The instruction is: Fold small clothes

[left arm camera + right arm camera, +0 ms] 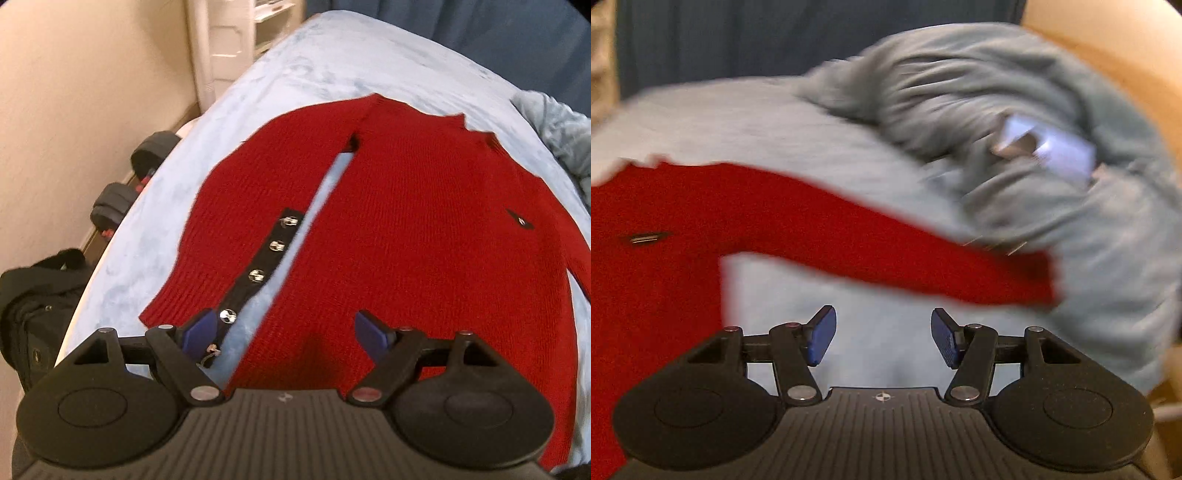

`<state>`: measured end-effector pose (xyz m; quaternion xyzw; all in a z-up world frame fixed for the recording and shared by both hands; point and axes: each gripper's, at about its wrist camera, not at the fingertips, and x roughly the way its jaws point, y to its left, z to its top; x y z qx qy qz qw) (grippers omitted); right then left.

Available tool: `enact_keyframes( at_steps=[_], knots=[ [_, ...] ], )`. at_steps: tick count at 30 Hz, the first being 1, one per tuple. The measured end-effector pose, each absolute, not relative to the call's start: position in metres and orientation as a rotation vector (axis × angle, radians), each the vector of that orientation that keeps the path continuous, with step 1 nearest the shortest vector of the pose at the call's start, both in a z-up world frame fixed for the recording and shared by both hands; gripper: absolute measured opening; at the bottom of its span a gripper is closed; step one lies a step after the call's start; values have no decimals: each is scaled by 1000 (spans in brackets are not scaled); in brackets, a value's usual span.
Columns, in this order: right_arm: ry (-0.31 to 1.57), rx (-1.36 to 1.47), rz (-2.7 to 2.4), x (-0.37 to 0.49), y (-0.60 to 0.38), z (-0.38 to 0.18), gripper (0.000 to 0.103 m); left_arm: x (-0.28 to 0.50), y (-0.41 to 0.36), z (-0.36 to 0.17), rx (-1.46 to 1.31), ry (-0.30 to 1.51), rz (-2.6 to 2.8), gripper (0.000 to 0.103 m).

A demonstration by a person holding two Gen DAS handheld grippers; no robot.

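Observation:
A small red knitted cardigan (pixel 406 221) lies flat on a pale blue bed sheet (pixel 332 62), front open, with a dark button band with silver snaps (pixel 258 273) on its left half. My left gripper (pixel 286 332) is open and empty just above the cardigan's hem. In the right wrist view the cardigan's body (pixel 653 295) is at the left and one sleeve (pixel 886 243) stretches right across the sheet (pixel 871 339). My right gripper (pixel 882 338) is open and empty over bare sheet, just short of the sleeve.
A crumpled grey-blue blanket (pixel 1015 122) is heaped at the right of the bed, touching the sleeve's cuff. Left of the bed are a cream wall, dumbbells (pixel 122 195) and a black bag (pixel 33 295) on the floor. A dark curtain (pixel 775 40) hangs behind.

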<state>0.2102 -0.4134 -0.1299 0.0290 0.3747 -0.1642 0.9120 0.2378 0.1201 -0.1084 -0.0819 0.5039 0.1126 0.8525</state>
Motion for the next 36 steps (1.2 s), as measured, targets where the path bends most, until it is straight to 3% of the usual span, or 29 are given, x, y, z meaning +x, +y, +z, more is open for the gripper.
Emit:
enact_keyframes(
  at_steps=[5,9,36],
  knots=[
    [729,267,-159,170,-363,-143,66,239,140,-111,-161,1050,280,87],
    [687,233,-107,181,-336,-147,67,244,156,-122,-132,1031,336,101],
    [783,179,-128,208,-336,-193,68,283,168,-175,98,1209,178,102]
  ],
)
